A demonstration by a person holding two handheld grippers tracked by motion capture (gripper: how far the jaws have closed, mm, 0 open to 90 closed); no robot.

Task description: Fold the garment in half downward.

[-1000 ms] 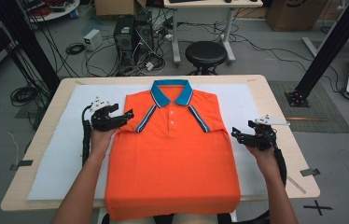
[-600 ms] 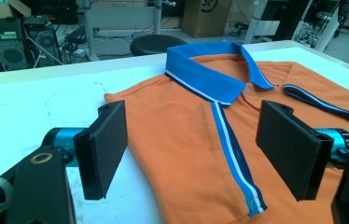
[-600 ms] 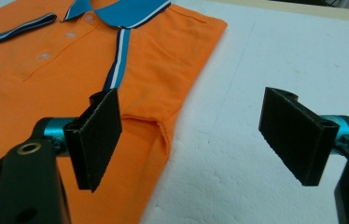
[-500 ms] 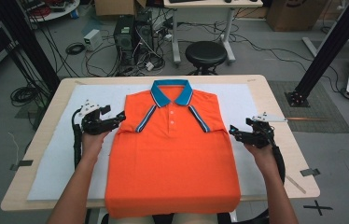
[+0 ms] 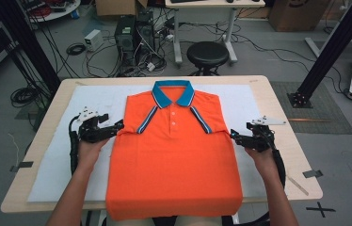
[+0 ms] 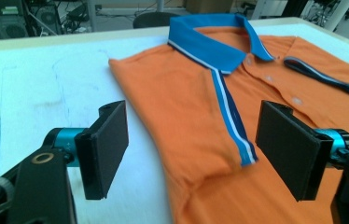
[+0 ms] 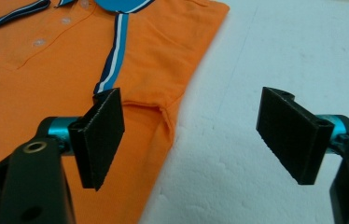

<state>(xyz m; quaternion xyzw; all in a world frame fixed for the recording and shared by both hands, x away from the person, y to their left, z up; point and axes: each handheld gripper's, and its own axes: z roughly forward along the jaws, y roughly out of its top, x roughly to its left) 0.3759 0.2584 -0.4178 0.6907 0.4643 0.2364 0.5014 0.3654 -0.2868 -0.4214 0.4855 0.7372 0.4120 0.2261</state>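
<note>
Orange shirt (image 5: 174, 155) lay flat, folded, collar away from the person, on the white sheet (image 5: 259, 103) over the table (image 5: 282, 94). Left gripper (image 5: 120, 126) sat at the shirt's left edge, jaws wide, grasping nothing. Right gripper (image 5: 233, 135) sat at the right edge, also wide, unclenched, straddling the hem.

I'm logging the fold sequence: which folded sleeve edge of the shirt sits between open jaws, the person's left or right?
The left one: the left gripper straddles the orange polo shirt's left sleeve edge, while the right gripper mostly frames white foam mat.
</note>
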